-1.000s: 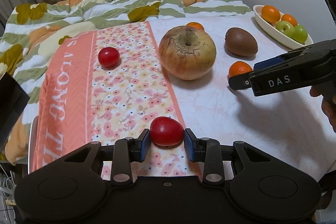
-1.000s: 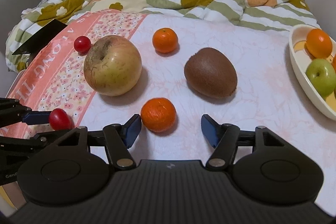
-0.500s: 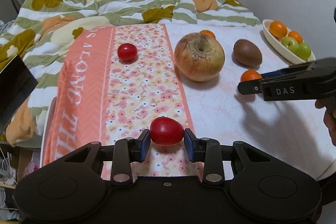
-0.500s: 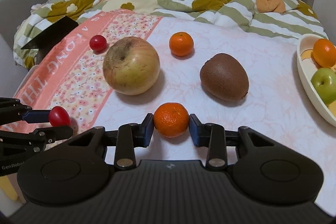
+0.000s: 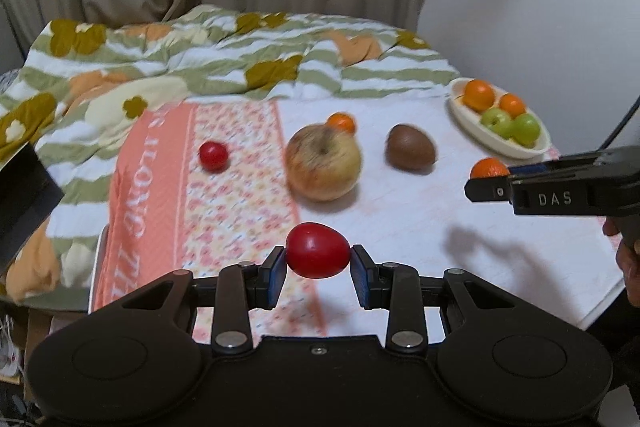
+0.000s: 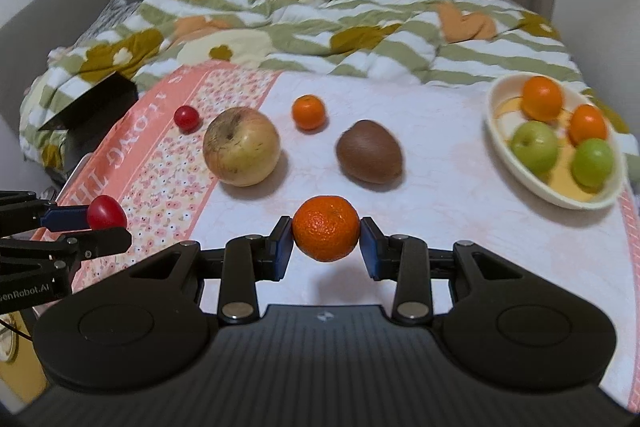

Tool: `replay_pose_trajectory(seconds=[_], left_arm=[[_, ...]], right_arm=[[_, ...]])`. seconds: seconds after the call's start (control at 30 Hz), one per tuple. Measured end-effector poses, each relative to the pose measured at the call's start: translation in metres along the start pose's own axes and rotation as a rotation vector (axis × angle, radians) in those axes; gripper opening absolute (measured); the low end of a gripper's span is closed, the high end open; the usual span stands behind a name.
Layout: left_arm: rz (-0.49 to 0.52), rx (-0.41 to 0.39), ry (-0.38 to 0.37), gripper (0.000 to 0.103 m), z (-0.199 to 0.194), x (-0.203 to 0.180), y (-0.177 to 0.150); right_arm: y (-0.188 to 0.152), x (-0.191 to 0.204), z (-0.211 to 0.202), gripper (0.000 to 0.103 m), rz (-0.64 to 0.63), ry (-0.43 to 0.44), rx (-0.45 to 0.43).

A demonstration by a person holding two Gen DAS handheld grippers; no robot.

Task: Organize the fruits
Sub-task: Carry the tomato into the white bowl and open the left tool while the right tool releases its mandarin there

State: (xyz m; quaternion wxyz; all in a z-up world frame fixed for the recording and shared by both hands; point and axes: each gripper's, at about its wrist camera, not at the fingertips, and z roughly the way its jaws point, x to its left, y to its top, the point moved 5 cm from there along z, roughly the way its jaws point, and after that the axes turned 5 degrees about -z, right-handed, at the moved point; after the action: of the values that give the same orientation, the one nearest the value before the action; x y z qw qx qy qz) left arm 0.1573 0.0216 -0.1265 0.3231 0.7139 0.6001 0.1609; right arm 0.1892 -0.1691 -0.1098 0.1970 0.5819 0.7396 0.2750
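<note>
Left gripper (image 5: 318, 263) clenches a red tomato (image 5: 318, 255), right gripper (image 6: 326, 242) a mandarin (image 6: 326, 228); four fruits fill the dish (image 6: 516, 163) at the bed's right edge, four remain loose.

Four oranges (image 6: 326, 228), two tomatoes (image 6: 106, 213), two green apples (image 6: 535, 146).

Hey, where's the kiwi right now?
In the right wrist view the kiwi lies mid-table on the white cloth, between the big apple to its left and the bowl to its right.

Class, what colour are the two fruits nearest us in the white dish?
Green apples, clearest in the right wrist view of the dish.
</note>
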Motion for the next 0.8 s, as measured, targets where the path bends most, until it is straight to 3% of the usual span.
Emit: replay_pose_trajectory(seconds=[0.4, 0.8], left_arm=[[0.049, -0.045, -0.086, 0.038, -0.004, -0.066, 0.033], [0.036, -0.074, -0.081, 0.038, 0.027, -0.154, 0.072]], right_arm=[[-0.019, -0.061, -0.059, 0.051, 0.073, -0.108, -0.026], [-0.006, -0.169, -0.08, 0.051, 0.07, -0.096, -0.047]])
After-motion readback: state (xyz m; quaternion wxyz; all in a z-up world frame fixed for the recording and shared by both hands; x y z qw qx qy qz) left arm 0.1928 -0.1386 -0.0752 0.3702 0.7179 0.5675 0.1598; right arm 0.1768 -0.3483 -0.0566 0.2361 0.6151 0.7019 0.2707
